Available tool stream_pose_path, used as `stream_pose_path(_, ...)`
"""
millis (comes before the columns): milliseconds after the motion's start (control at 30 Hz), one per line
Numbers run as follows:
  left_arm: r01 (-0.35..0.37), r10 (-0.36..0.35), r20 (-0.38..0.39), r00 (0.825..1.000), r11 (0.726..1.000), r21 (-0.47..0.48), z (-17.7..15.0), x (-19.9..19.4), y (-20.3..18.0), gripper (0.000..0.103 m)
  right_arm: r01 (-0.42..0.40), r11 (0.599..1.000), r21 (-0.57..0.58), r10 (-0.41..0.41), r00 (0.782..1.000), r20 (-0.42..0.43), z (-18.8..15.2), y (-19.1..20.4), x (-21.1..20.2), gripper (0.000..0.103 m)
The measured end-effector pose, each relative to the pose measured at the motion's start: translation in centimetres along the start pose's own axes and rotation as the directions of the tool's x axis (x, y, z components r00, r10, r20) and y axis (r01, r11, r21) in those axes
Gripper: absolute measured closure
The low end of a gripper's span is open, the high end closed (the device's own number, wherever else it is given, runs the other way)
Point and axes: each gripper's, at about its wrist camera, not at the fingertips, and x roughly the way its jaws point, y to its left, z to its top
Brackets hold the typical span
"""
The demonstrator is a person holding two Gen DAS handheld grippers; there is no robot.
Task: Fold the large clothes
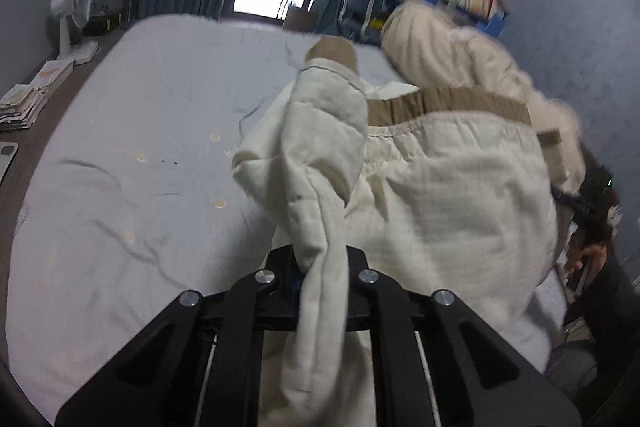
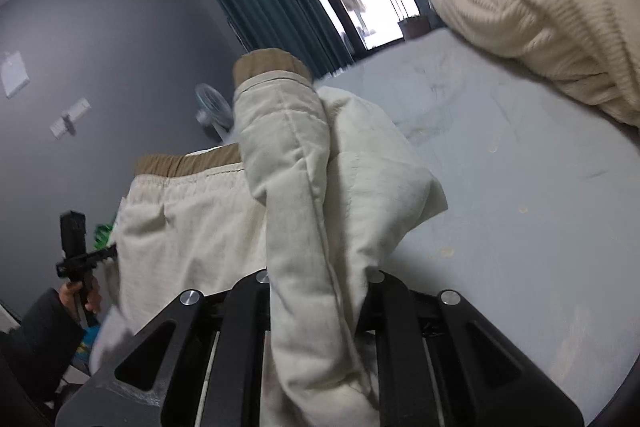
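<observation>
So my left tongs (image 1: 320, 279) and right tongs (image 2: 320, 291) each pinch tight on the cream jacket (image 1: 440, 187), lifting it off the bed (image 1: 140, 147) toward twelve o'clock to fold.

The supporting surface is a wide bed covered with a pale blue-grey fitted sheet (image 1: 132, 115). The sheet is creased, with several small round tan spots scattered across it. A cream quilted garment with tan ribbed trim (image 1: 452, 187) lies partly on the near side of the bed. A bulky cream ribbed knit garment (image 2: 532, 11) rests in a heap on the far side of the sheet.
</observation>
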Motion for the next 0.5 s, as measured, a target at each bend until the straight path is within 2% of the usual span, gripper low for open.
stream_pose_path(100, 0.038, -0.037, 0.042, 0.998, 0.999, -0.015, -1.3, -3.8, -0.8, 0.099, -0.028, 1.0, 0.013, 0.028, 0.999, 0.031, -1.1, 1.9, -3.1, 0.091)
stream_pose_path(133, 0.043, -0.042, 0.047, 0.998, 0.999, -0.013, -1.7, -4.6, -1.1, 0.099, -0.029, 1.0, 0.011, 0.029, 0.999, 0.032, -1.0, 2.4, -3.1, 0.091)
stream_pose_path(233, 0.045, -0.045, 0.026, 0.999, 0.999, -0.017, -2.3, -5.0, -1.4, 0.099, -0.036, 0.999, 0.011, 0.036, 0.999, 0.019, -1.4, 3.0, -4.4, 0.092)
stream_pose_path(333, 0.007, -0.008, -0.044, 0.999, 1.0, -0.026, -1.4, -2.6, -0.5, 0.099, -0.002, 0.999, 0.04, 0.003, 1.0, -0.027, -1.5, 1.6, -2.3, 0.092)
stream_pose_path(400, -0.037, 0.038, -0.096, 0.995, 0.999, 0.012, -0.2, 0.0, -0.4, 0.099, 0.031, 0.996, 0.086, -0.026, 0.998, -0.054, -1.9, 0.4, -1.2, 0.092)
stream_pose_path(500, -0.117, 0.128, -0.174, 0.976, 0.99, 0.074, 1.3, 4.2, -0.1, 0.099, 0.096, 0.979, 0.181, -0.078, 0.992, -0.102, -2.1, -2.7, 1.4, 0.092)
